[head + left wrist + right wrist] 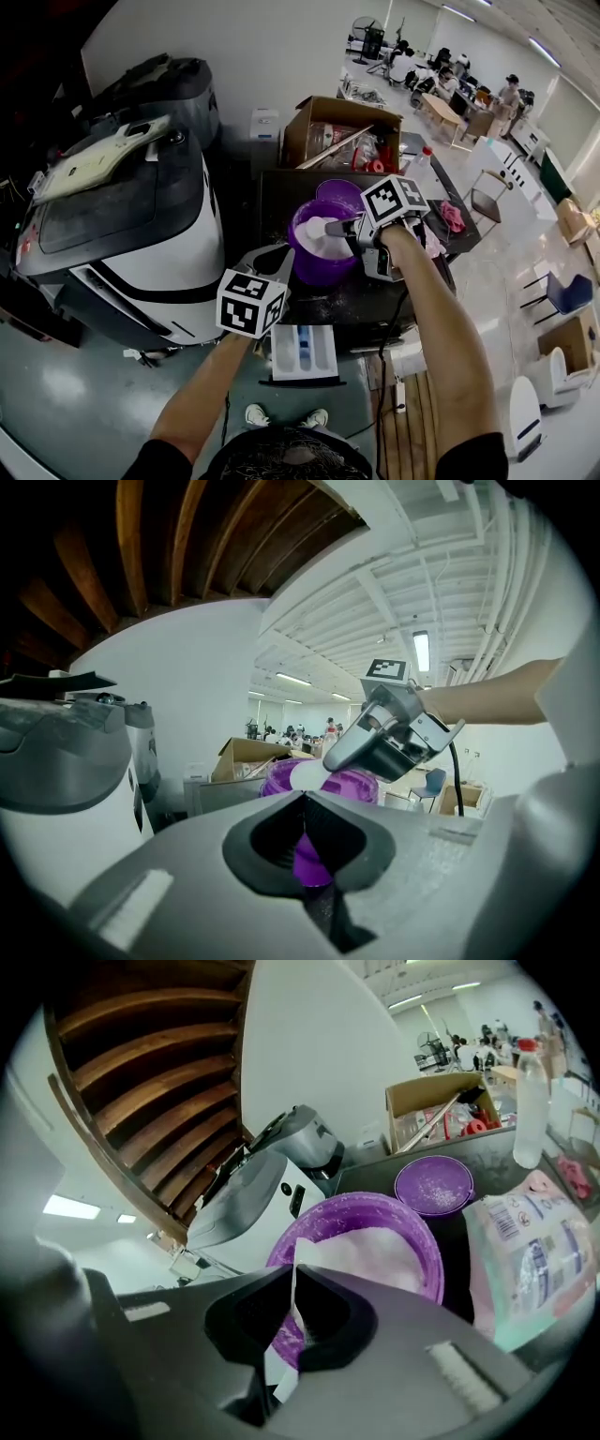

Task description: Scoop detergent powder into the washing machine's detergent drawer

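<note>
Between the right gripper's (294, 1269) jaws, white scoop (298, 1303)

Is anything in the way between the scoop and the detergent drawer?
Nothing visible. The scoop, in the right claw over the purple tub, has a clear way down to the drawer; the left claw, gripping the tub's rim, sits left of it.

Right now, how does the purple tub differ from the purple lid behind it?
The tub is deep and heaped with white powder; the lid is shallow and carries only scattered specks. The left gripper's jaws clamp the tub's rim; the lid lies free behind it. The right gripper holds a white scoop over the tub, not the lid. Both are round, purple and sit on the dark table.
</note>
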